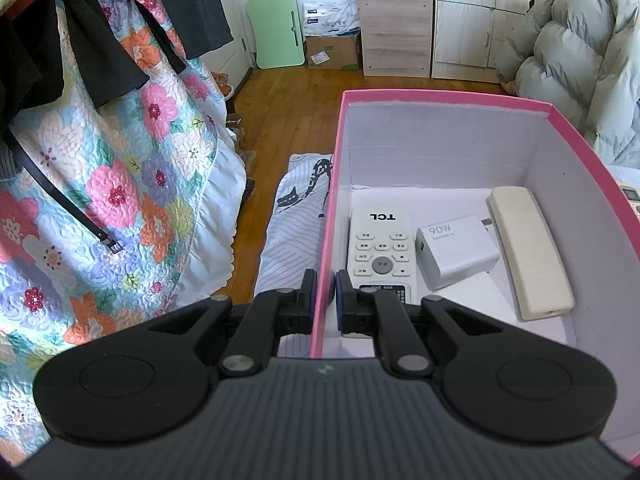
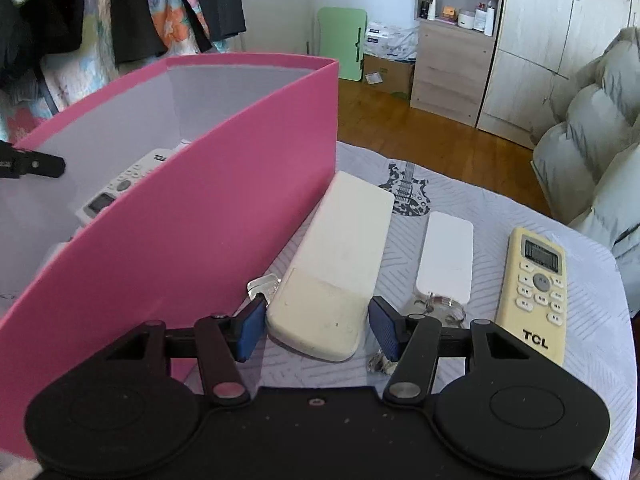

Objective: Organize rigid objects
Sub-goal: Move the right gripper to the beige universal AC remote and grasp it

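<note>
My left gripper (image 1: 323,288) is shut on the left wall of the pink box (image 1: 326,216), one finger outside and one inside. In the box lie a white TCL remote (image 1: 380,244), a white 90W charger (image 1: 456,256) and a cream remote lying face down (image 1: 528,252). In the right wrist view the pink box (image 2: 224,208) stands at left. My right gripper (image 2: 316,328) is open, its fingers on either side of the near end of a white remote lying face down (image 2: 336,264) on the table. A white power bank (image 2: 446,262) and a yellow TCL remote (image 2: 536,288) lie to its right.
The table has a grey patterned cloth (image 2: 500,208). A clear small object (image 2: 262,284) lies by the box wall, another (image 2: 440,306) under the power bank's near end. A floral quilt (image 1: 120,184) hangs at left; a puffy coat (image 1: 576,48) is at right.
</note>
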`<state>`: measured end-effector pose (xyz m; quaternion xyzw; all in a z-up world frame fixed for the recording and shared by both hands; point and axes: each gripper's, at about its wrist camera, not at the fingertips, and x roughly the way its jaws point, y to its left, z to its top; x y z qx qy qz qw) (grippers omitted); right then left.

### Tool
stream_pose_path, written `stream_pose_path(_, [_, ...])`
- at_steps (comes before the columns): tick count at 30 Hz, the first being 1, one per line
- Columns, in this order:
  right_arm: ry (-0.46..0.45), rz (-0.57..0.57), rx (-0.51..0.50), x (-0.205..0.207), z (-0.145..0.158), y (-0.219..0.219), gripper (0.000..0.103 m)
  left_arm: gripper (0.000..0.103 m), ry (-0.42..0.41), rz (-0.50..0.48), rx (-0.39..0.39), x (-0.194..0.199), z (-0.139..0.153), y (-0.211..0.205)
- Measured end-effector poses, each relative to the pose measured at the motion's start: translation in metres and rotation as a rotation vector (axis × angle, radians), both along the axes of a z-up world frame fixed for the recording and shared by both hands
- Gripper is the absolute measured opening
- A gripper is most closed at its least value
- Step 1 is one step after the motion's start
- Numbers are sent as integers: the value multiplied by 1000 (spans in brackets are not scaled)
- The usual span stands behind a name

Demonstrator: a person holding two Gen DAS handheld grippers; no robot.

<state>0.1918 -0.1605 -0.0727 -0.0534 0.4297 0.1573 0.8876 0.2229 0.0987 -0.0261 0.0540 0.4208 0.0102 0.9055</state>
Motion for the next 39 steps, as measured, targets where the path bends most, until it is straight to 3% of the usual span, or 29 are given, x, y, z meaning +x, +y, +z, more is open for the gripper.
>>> stream_pose_path(3, [9,-32,113,-15,13,-13,61,9,-1,4,-11,1,0,0])
stream_pose_path(8, [110,-99,283,-39,18,-40,62,10,-5,7,6,0,0,-2])
stream_pose_path(13, [231,-184,570,-58,-1,-78,60,10,-3,5,3,-1,0,-2])
stream_pose_path(14, [255,-205,623,-62,-6,-85,58,10,-2,5,8,-1,0,-2])
stream_pose_path(15, [269,-222,649,-64,-9,-89,43,10,-1,7,9,-1,0,-3])
stream_pose_path(17, [277,-256,703,-71,-12,-97,39,10,0,10,5,-1,0,-2])
stream_pose_path(19, [259,-269,679,-74,-8,-101,38,10,0,8,6,-1,0,-2])
stream_pose_path(23, [235,-317,503,-73,-5,-98,31,10,-1,9,4,-1,0,-3])
stream_pose_path(25, [241,-320,543,-74,-9,-102,32,10,0,9,6,-1,0,-3])
stream_pose_path(27, [230,-337,496,-75,-8,-99,36,10,0,8,5,-1,0,-3])
stream_pose_path(29, [184,-336,363,-76,-1,-90,46,10,0,9,8,-1,0,-3])
stream_pose_path(31, [143,-308,242,-75,6,-75,63,10,1,9,10,-1,0,-2])
stream_pose_path(33, [106,-283,145,-74,9,-64,65,10,0,11,5,-2,0,-2])
stream_pose_path(39, [66,-245,118,-48,5,-50,72,10,1,10,7,-2,0,-2])
